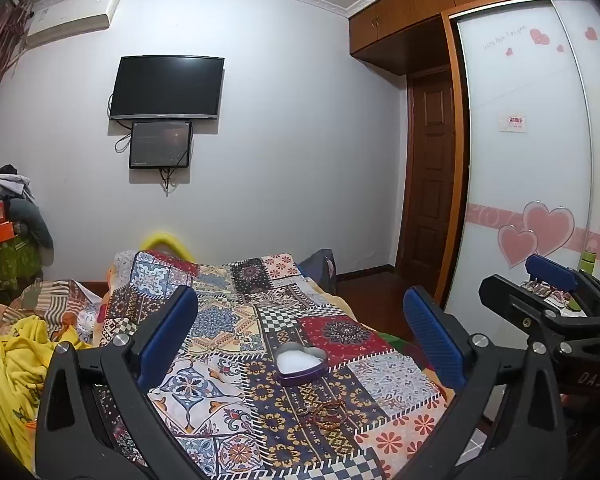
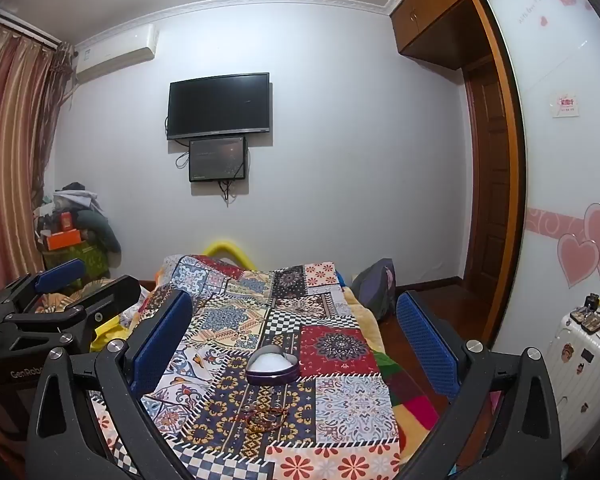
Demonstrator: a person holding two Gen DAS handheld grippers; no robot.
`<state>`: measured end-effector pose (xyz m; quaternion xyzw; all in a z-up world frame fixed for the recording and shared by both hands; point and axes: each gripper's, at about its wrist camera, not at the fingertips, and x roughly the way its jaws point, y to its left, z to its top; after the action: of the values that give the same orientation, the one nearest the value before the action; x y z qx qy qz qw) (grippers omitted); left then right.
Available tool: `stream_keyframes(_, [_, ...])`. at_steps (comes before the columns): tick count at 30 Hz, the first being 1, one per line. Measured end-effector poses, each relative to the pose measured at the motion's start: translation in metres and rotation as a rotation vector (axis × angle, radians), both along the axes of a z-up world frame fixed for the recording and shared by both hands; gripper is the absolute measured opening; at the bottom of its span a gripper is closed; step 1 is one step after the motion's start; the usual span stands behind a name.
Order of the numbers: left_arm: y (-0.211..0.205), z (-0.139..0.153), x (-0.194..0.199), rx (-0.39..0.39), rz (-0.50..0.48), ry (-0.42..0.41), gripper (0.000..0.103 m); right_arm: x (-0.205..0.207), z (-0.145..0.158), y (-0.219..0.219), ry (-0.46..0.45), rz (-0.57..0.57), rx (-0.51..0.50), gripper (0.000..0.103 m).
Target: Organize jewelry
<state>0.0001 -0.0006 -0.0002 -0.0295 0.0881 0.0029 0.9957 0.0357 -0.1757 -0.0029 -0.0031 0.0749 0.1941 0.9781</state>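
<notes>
Above the patchwork-quilted bed (image 1: 260, 320), hovering with left claw (image 1: 300, 340) and right claw (image 2: 296, 340) both spread wide, gripping nothing, facing the purple heart-shaped tin (image 1: 301, 364) and red beaded bracelets (image 1: 324, 414).

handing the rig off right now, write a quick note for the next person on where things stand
Left hand-held gripper: open, empty, held above the patchwork cloth.
Right hand-held gripper: open, empty, alongside the left one.
Heart-shaped tin: lid off, sitting mid-cloth, with white padding showing inside.
Bracelets: a small tangle of red-brown beaded pieces lying on the cloth just on the near side of the tin, not touching it.
Done: nothing visible in the tin apart from the padding.
Left: pick up each piece and set it in the tin. No lid is in view.
</notes>
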Motion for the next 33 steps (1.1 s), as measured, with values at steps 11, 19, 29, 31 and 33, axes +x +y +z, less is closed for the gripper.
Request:
stream_keyframes(11, [-0.001,0.000,0.000,-0.003,0.001,-0.005,0.103,0.000,-0.001,0.000,0.001,0.001,0.000,0.102])
stream_keyframes(19, [-0.003,-0.002,0.002,0.010,0.006,-0.011,0.103,0.001,-0.001,-0.002,0.005,0.001,0.002,0.102])
stream_keyframes(29, [0.000,-0.005,0.010,0.040,0.003,-0.028,0.103,0.010,-0.005,-0.003,0.031,0.000,-0.004,0.102])
stream_keyframes(31, [0.002,-0.006,0.014,0.051,0.003,-0.026,0.103,0.016,-0.008,-0.003,0.044,-0.004,-0.009,0.102])
stream_keyframes(33, [0.004,-0.009,0.021,0.042,0.008,-0.008,0.103,0.022,-0.011,-0.003,0.059,-0.010,-0.017,0.102])
